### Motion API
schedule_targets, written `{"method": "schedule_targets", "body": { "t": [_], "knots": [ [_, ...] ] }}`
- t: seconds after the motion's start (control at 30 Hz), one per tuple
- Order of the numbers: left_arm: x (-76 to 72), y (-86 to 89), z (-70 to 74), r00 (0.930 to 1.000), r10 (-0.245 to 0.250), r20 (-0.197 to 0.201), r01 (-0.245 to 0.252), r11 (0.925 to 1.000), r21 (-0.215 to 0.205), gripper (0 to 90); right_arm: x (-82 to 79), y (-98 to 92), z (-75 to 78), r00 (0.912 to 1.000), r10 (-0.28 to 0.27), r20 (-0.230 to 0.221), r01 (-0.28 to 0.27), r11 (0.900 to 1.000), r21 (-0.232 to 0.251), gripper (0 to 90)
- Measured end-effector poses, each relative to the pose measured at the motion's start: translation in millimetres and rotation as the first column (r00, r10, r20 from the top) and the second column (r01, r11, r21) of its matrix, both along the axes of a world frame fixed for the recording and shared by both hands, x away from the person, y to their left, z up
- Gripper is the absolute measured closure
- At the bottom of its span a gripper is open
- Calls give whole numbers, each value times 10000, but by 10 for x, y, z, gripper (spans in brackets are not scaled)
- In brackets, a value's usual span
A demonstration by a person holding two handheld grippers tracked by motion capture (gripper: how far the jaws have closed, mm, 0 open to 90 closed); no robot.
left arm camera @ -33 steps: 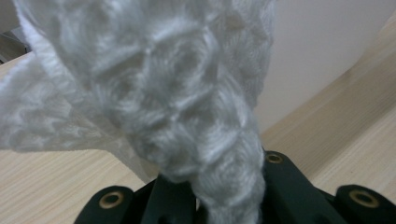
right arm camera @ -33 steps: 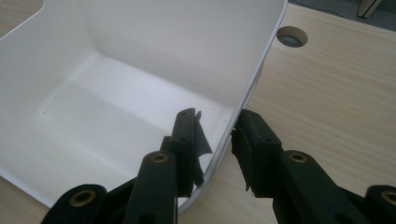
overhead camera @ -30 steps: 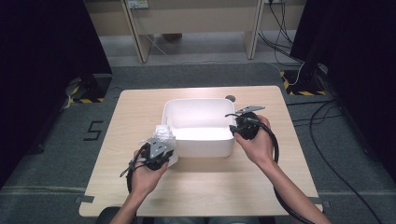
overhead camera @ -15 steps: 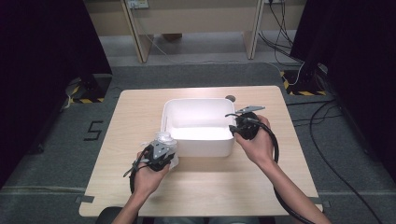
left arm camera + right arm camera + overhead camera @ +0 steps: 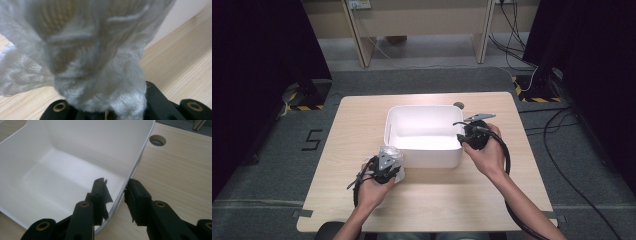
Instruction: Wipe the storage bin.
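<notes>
1. The left gripper [image 5: 384,167] is clenched on a bunched white cloth [image 5: 95,62], just beside the tub's near wall.
2. The right gripper [image 5: 113,195] straddles the white tub [image 5: 424,157] rim, one jaw inside, one outside, steadying it; the jaws look slightly off the wall.
3. Next, by my reading: lift the cloth over the rim and let it go inside.
</notes>
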State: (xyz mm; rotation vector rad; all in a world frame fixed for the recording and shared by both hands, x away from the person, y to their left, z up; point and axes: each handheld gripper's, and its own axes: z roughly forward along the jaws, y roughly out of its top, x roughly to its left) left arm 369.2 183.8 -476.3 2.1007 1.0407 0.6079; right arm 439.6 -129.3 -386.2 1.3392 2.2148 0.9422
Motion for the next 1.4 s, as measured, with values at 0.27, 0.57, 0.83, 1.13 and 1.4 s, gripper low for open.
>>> {"method": "schedule_targets", "body": {
  "t": [0.27,0.57,0.83,1.13,1.4],
  "knots": [
    [-16,-8,61,9999,-84,110,87,9997,-223,817,2,2,-1,10000,-18,-24,18,10000,57,684],
    [-48,-46,206,9991,-197,377,211,9990,-389,817,4,16,-5,10000,10,-5,-10,10000,99,682],
    [-73,-92,346,9972,-312,684,344,9984,-459,817,5,22,-7,10000,23,-9,-23,9999,134,680],
    [-76,-132,432,9956,-419,840,448,9984,-339,817,6,16,-10,10000,34,12,-34,9998,179,677],
    [-60,-142,364,9963,-400,754,414,9990,-181,817,6,25,-11,10000,83,53,-83,9999,151,673]
  ]
}}
